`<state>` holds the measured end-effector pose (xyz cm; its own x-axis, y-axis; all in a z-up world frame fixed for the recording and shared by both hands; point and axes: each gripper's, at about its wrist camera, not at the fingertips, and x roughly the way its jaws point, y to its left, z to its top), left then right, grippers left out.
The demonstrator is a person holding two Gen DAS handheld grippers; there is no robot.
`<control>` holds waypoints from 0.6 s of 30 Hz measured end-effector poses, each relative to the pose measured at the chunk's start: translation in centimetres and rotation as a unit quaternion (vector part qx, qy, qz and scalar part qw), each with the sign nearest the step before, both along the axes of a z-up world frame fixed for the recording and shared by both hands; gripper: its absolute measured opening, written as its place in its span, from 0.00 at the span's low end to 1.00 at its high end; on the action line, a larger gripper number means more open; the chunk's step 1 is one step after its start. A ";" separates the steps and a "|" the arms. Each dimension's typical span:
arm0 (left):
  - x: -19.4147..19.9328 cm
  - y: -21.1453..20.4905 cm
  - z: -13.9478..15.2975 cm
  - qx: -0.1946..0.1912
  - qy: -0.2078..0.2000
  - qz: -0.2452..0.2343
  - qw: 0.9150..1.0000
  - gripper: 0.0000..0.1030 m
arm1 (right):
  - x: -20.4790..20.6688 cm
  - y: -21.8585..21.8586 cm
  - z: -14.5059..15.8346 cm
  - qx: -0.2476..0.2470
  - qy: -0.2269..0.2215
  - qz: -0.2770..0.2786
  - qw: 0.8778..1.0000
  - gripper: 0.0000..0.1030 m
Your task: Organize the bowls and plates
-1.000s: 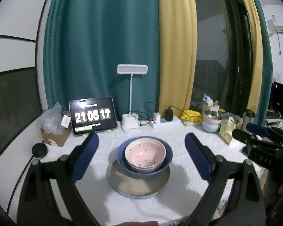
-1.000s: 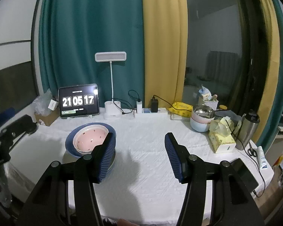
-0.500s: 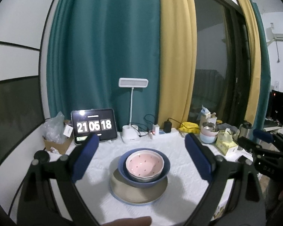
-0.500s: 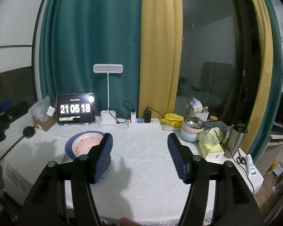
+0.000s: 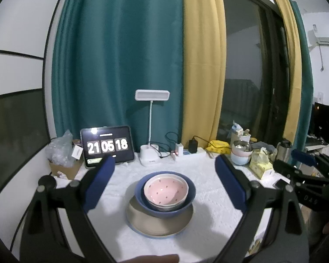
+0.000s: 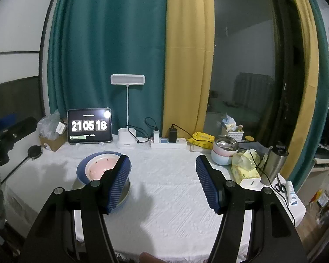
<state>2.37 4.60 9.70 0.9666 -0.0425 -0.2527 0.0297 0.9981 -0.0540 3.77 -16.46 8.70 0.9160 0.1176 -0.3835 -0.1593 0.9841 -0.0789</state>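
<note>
A pink dotted bowl (image 5: 166,191) sits inside a blue bowl (image 5: 188,203), which rests on a beige plate (image 5: 158,225) on the white tablecloth. My left gripper (image 5: 164,166) is open and empty, its fingers either side of the stack and short of it. In the right wrist view the same pink bowl (image 6: 99,166), blue bowl (image 6: 81,171) and plate (image 6: 76,184) lie at the left, partly behind the left finger. My right gripper (image 6: 162,162) is open over bare cloth and holds nothing. It also shows at the right edge of the left wrist view, right gripper (image 5: 304,164).
Along the back stand a tablet clock (image 6: 89,126), a white lamp (image 6: 127,140) and a power strip (image 6: 168,145). At the right are stacked bowls topped by a steel one (image 6: 224,153), a tissue box (image 6: 246,173) and a steel flask (image 6: 274,164). A cardboard box (image 5: 63,168) sits back left.
The right gripper rose and pulled back a little from the table, and its jaws widened slightly. The left gripper barely moved. The stack stayed put.
</note>
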 end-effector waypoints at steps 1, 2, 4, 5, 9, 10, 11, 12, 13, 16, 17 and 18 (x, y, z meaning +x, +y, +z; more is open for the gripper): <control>-0.1 -0.1 0.0 0.002 0.000 -0.001 1.000 0.91 | 0.0 0.0 0.0 0.000 0.000 0.000 1.000 0.64; 0.1 -0.2 0.0 0.003 0.001 -0.002 1.000 0.91 | 0.0 0.0 0.0 0.001 0.001 -0.001 1.000 0.64; 0.1 -0.3 -0.1 0.003 0.002 -0.004 1.000 0.91 | -0.1 0.0 0.0 0.000 0.001 -0.001 1.000 0.64; 0.3 -0.3 -0.1 0.004 0.003 -0.004 1.000 0.91 | 0.0 0.0 0.0 0.001 0.002 -0.001 1.000 0.64; 0.4 -0.3 -0.1 0.004 0.004 -0.004 1.000 0.91 | 0.0 0.0 -0.1 0.000 0.001 -0.001 1.000 0.64; 0.4 -0.3 -0.1 0.004 0.005 -0.004 1.000 0.91 | 0.0 0.1 -0.1 0.001 0.002 -0.001 1.000 0.64; 0.5 -0.3 -0.1 0.003 0.005 -0.004 1.000 0.91 | 0.0 0.1 -0.1 0.001 0.002 -0.001 1.000 0.64; 0.5 -0.3 -0.2 0.003 0.006 -0.003 1.000 0.91 | 0.0 0.0 -0.1 0.000 0.002 -0.001 1.000 0.64; 0.6 -0.3 -0.2 0.003 0.007 -0.003 1.000 0.91 | -0.1 0.1 0.0 0.001 0.002 -0.001 1.000 0.64; 0.6 -0.3 -0.3 0.004 0.006 -0.003 1.000 0.91 | -0.1 0.1 0.0 0.001 0.001 0.000 1.000 0.64; 0.6 -0.3 -0.3 0.004 0.006 -0.003 1.000 0.91 | -0.1 0.1 0.0 0.001 0.001 -0.001 1.000 0.64; 0.7 -0.3 -0.3 0.004 0.006 -0.003 1.000 0.91 | 0.0 0.0 -0.1 0.001 0.001 -0.001 1.000 0.64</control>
<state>3.04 4.26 9.40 0.9631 -0.0460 -0.2652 0.0348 0.9983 -0.0468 3.77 -16.42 8.63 0.9152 0.1163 -0.3858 -0.1578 0.9844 -0.0774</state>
